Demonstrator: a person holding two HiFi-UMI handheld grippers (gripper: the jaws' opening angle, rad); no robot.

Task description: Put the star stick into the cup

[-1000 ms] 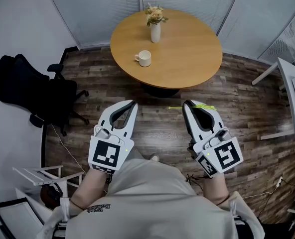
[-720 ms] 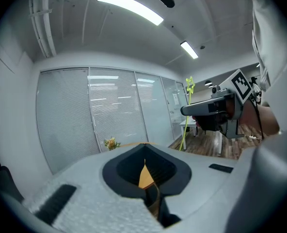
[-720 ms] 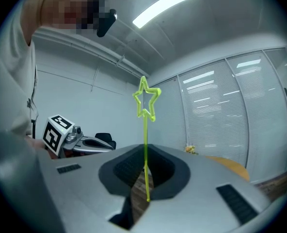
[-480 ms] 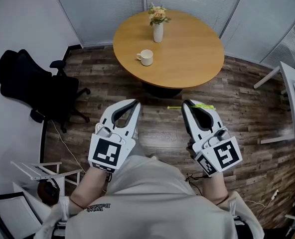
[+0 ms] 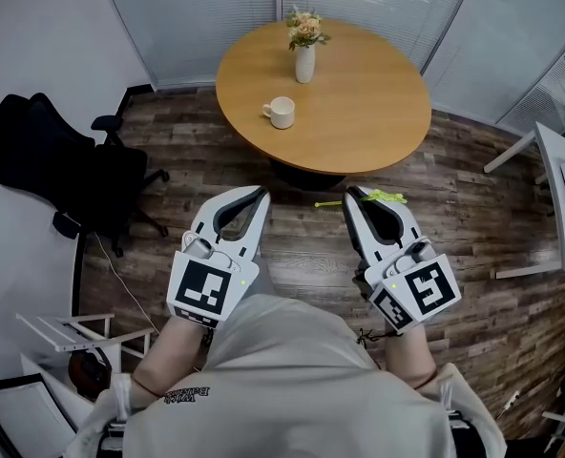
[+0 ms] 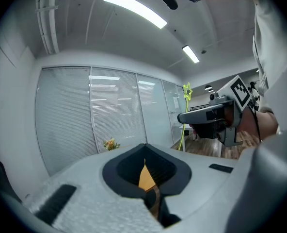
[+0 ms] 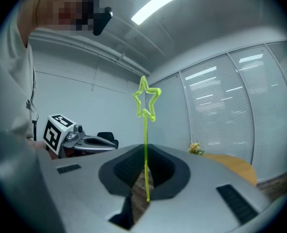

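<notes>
Plainly, the star stick (image 5: 331,204) is pinched crosswise in the right gripper (image 5: 353,197), whose jaws are closed on it — star end out to the right, bare end to the left. The white cup (image 5: 280,112) stands on the round table (image 5: 359,103), ahead and to the left of that gripper and well apart from it. The left gripper (image 5: 257,196), jaws together on nothing, is about as near the cup. The bare end will likely need tipping downward over the cup's mouth.
</notes>
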